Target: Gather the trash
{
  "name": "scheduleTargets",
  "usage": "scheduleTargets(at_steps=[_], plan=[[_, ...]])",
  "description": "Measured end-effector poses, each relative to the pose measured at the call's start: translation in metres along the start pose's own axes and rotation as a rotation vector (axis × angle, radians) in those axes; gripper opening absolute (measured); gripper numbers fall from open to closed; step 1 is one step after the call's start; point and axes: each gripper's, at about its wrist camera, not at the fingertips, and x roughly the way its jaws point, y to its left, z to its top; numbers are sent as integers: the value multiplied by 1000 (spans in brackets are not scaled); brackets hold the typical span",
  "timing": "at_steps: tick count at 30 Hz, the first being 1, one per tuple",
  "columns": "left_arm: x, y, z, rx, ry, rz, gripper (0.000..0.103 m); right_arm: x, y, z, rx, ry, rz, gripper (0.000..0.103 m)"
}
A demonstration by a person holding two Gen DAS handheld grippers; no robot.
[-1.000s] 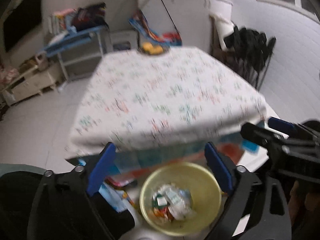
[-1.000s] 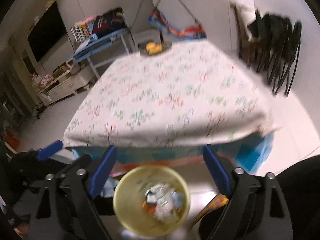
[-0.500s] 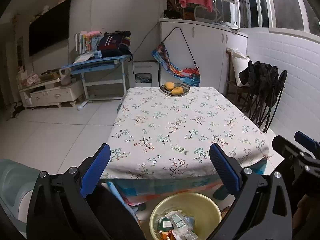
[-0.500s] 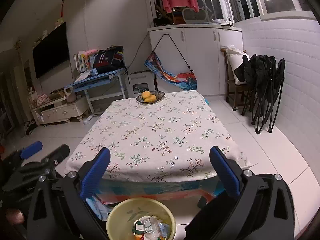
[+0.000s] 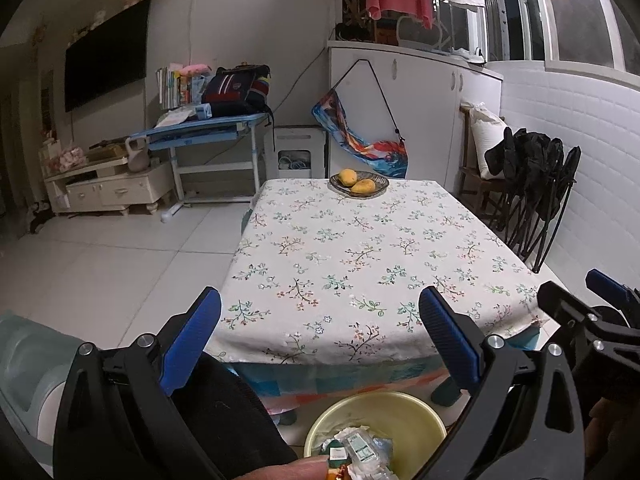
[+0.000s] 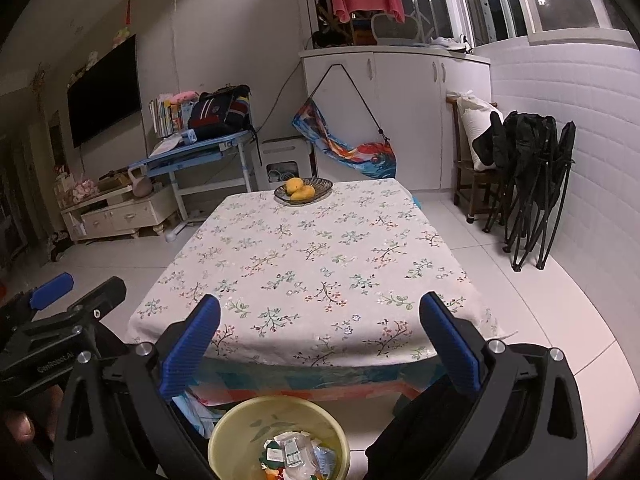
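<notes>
A yellow waste bin (image 5: 416, 412) stands on the floor below the table's near edge, with crumpled wrappers (image 5: 360, 450) inside; it also shows in the right wrist view (image 6: 240, 424) with wrappers (image 6: 294, 456). My left gripper (image 5: 320, 336) is open and empty, held above the bin. My right gripper (image 6: 320, 338) is open and empty too, above the bin. Each gripper shows at the edge of the other's view: the right one (image 5: 576, 312), the left one (image 6: 76, 300).
A table with a floral cloth (image 5: 360, 252) fills the middle; a dish of yellow fruit (image 5: 359, 182) sits at its far end. Folded black chairs (image 5: 532, 184) lean on the right wall. A blue desk (image 5: 200, 132) and low cabinet (image 5: 108, 188) stand at the left.
Both grippers have tilted up from looking down at the bin to looking level across the table. The bin has slid to the bottom of both views. Both stay open.
</notes>
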Motion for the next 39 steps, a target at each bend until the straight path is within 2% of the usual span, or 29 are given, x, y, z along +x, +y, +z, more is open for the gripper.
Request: scheduleTargets(at_steps=[30, 35, 39], plan=[[3, 6, -5, -7, -5, 18, 96, 11, 2, -5, -21, 46, -12, 96], [-4, 0, -7, 34, -70, 49, 96, 13, 2, -6, -24, 48, -13, 96], [-5, -7, -7, 68, -75, 58, 96, 13, 2, -6, -23, 46, -12, 96]])
